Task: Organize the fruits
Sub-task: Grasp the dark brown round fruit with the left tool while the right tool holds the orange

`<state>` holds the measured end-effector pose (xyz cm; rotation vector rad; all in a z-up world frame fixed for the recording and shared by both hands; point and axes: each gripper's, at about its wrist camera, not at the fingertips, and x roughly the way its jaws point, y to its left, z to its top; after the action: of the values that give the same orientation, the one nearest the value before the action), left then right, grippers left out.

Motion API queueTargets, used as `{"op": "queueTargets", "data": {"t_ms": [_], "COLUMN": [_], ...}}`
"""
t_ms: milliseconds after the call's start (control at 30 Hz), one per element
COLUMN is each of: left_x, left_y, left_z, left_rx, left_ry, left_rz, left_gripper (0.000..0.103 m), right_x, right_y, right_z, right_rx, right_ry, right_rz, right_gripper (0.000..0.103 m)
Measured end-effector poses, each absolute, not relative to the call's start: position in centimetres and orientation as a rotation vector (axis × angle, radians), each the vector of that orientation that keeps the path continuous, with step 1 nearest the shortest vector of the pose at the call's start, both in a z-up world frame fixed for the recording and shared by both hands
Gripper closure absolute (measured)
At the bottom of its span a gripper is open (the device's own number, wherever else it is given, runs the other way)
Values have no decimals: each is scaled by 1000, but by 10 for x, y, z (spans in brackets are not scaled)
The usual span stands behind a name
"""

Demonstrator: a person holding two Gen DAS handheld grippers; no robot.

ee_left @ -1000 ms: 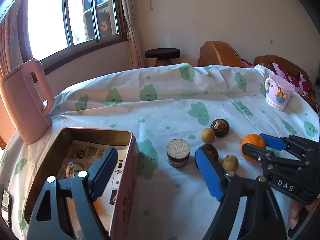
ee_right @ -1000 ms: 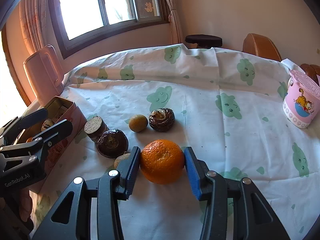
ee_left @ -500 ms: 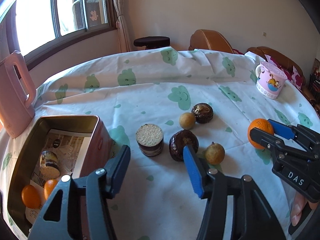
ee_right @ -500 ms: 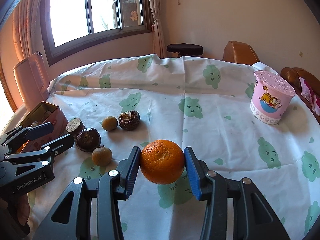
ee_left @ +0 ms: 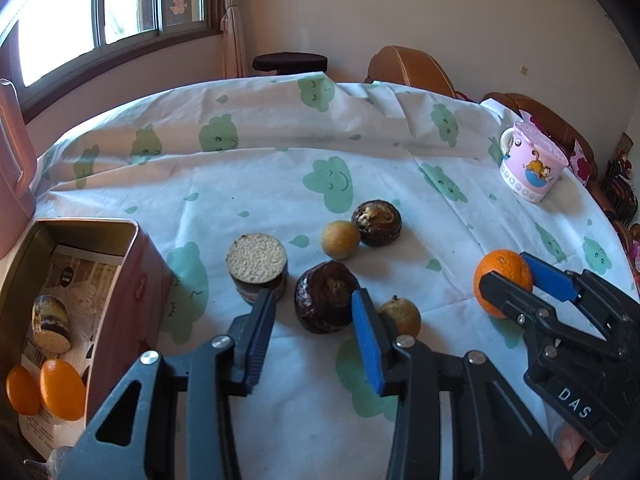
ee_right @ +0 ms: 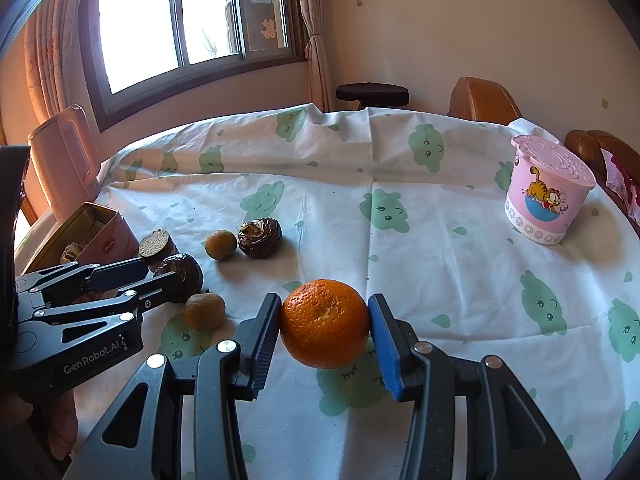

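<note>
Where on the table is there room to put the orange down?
Bare cloud-print tablecloth lies between the round orange and the pink cartoon mug. It is crowded by the open pink tin box, where dark brown fruits and small yellowish fruits cluster.

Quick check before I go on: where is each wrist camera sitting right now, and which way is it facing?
Left wrist: behind the left gripper, looking down at a dark round fruit between its fingers; the jaws have just been closing, not yet touching it.
Right wrist: behind the right gripper, which clamps the orange above the tablecloth.
Both show the tin box, the pink mug and each other's gripper.
</note>
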<state>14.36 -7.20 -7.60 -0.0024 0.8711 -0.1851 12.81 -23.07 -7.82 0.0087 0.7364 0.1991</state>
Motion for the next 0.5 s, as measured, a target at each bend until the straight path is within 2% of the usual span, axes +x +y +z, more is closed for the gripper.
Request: {"op": "queueTargets", "data": {"t_ms": [233,500], "left_x": [150,138], "left_y": [-77,-76], "left_z": [-84,-77], "left_rx": [-21,-1], "left_ry": [880,807], "left_rz": [-214,-215], "left_gripper": [66,66], "right_x": [133,123], "right_y": [-227,-227], "right_z": [-82,-75], "right_rx": [-3,-8], "right_ry": [771,711], "right_rz": [216,230], "right_gripper": [56,56]}}
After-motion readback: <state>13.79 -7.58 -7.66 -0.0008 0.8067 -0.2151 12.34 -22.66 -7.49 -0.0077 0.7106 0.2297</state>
